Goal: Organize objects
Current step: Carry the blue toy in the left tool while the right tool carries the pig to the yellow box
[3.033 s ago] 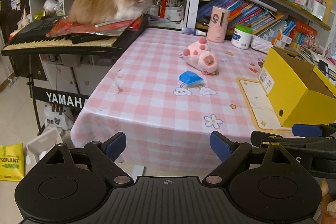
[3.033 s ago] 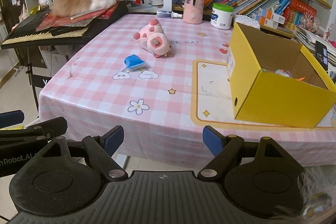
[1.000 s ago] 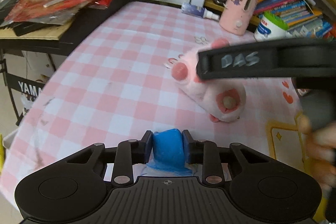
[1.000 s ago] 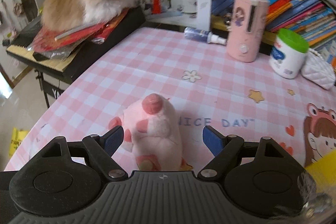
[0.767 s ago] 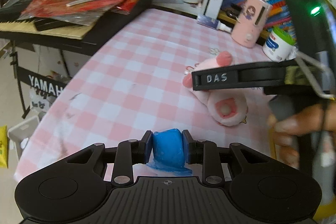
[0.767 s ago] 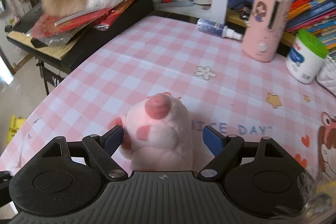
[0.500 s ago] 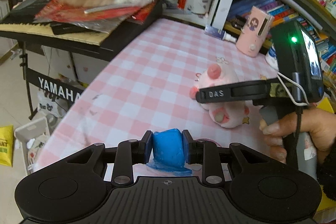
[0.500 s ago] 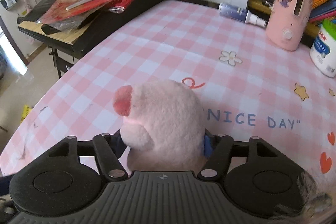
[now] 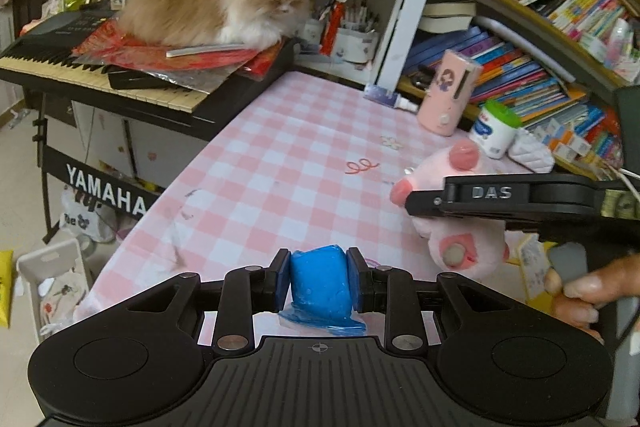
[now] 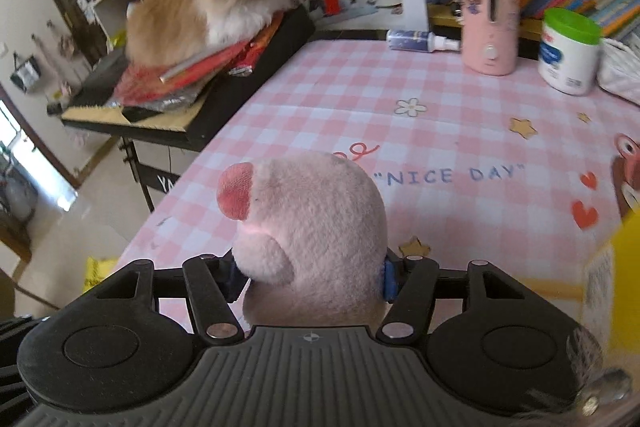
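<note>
My left gripper (image 9: 319, 281) is shut on a small blue packet (image 9: 320, 285) and holds it above the pink checked tablecloth (image 9: 280, 171). My right gripper (image 10: 312, 277) is shut on a pink plush pig (image 10: 316, 227), lifted off the table. The pig (image 9: 464, 239) and the right gripper's black arm (image 9: 500, 199) also show at the right in the left wrist view. A corner of the yellow box (image 10: 624, 259) shows at the right edge of the right wrist view.
An orange cat (image 9: 212, 3) lies on red papers on a Yamaha keyboard (image 9: 100, 67) left of the table. A pink device (image 10: 490, 15), a white green-lidded jar (image 10: 568, 51) and a small spray bottle (image 10: 420, 39) stand at the back, under bookshelves (image 9: 540, 47).
My right gripper closed on the plush pig and lifted it. My left gripper, holding the blue packet, rose and pulled back from the table.
</note>
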`<state>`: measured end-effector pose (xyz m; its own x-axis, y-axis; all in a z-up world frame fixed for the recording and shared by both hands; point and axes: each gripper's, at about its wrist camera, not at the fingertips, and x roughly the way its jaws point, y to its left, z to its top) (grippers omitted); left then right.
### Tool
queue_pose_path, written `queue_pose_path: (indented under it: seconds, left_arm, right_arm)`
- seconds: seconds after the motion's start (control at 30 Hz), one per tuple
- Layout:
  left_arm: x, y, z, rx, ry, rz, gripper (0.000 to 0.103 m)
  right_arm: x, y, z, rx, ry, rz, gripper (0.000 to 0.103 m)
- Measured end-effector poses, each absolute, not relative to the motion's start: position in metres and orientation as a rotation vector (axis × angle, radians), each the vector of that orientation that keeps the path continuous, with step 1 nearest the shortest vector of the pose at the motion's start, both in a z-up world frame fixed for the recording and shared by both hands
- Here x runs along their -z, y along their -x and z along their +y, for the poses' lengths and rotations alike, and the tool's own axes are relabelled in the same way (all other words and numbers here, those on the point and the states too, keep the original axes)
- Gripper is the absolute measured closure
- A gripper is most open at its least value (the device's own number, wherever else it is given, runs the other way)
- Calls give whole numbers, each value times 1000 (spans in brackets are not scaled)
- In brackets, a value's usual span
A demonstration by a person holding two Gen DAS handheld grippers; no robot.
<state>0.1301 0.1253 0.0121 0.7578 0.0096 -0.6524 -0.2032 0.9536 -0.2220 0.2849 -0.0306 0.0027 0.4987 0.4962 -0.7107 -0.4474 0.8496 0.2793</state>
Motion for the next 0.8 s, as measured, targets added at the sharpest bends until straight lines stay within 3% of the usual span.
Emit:
queue_pose_path:
  seconds: [0.53, 0.8]
  left_arm:
    - [-8, -59, 111, 11, 245, 715, 76]
    - [-8, -21, 104, 65, 196, 728, 76]
  right_arm:
    - [-10, -155, -88, -421, -225, 853, 44]
    - [-3, -92, -84, -316, -105, 840, 44]
